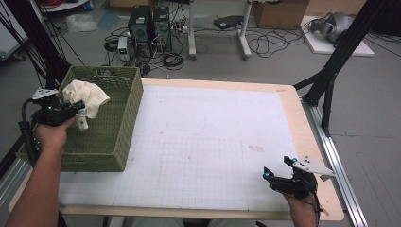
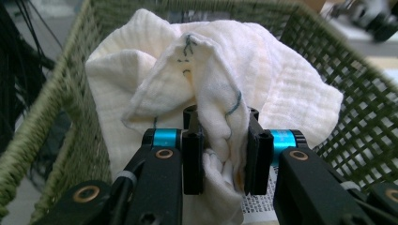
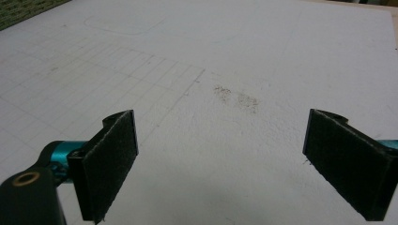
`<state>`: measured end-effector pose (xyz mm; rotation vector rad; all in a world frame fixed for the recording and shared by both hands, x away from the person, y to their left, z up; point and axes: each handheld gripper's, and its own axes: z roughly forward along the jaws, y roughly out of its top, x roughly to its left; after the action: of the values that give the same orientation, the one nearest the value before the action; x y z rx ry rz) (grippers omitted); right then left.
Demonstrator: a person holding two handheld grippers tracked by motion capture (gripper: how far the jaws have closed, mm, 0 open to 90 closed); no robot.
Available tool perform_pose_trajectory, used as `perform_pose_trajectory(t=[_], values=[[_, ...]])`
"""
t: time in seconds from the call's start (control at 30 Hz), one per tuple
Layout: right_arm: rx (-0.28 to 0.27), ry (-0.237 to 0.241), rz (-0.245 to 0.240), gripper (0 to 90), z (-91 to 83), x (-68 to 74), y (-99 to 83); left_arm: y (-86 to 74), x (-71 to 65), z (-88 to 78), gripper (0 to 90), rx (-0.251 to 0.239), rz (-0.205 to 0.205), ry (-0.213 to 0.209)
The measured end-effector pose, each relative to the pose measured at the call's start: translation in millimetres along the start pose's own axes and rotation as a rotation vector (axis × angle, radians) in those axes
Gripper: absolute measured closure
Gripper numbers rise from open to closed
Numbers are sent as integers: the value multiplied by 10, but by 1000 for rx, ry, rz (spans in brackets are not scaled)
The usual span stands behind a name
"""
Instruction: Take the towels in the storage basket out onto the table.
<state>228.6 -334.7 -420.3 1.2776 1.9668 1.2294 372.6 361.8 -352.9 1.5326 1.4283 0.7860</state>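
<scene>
Over the basket (image 1: 124, 124), I held the cloth (image 1: 90, 97).
My left tool (image 2: 220, 154) pinched a fold so it hung free; my right tool (image 3: 220, 159) waited, spread wide, above the counter (image 1: 213, 137).

I see the crumpled cream-white waffle-weave cloth (image 2: 206, 79) with faint blue thread marks bunched up above the green woven basket (image 1: 124, 124), at its near left side; one fold of it is pinched, a printed label hanging at its lower edge
</scene>
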Motion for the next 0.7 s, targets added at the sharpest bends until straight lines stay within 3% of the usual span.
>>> perform_pose_trajectory(t=[0.4, 0.53, 0.7], values=[[-1, 10, -5, 97, 30, 27, 21, 213, -170, -315, 731, -191, 23, -95], [0, 14, -5, 97, 43, 32, 27, 338, -278, -408, 731, -224, 60, -129], [-2, 14, -5, 97, 44, 27, 27, 424, -411, -461, 731, -251, 73, -173]])
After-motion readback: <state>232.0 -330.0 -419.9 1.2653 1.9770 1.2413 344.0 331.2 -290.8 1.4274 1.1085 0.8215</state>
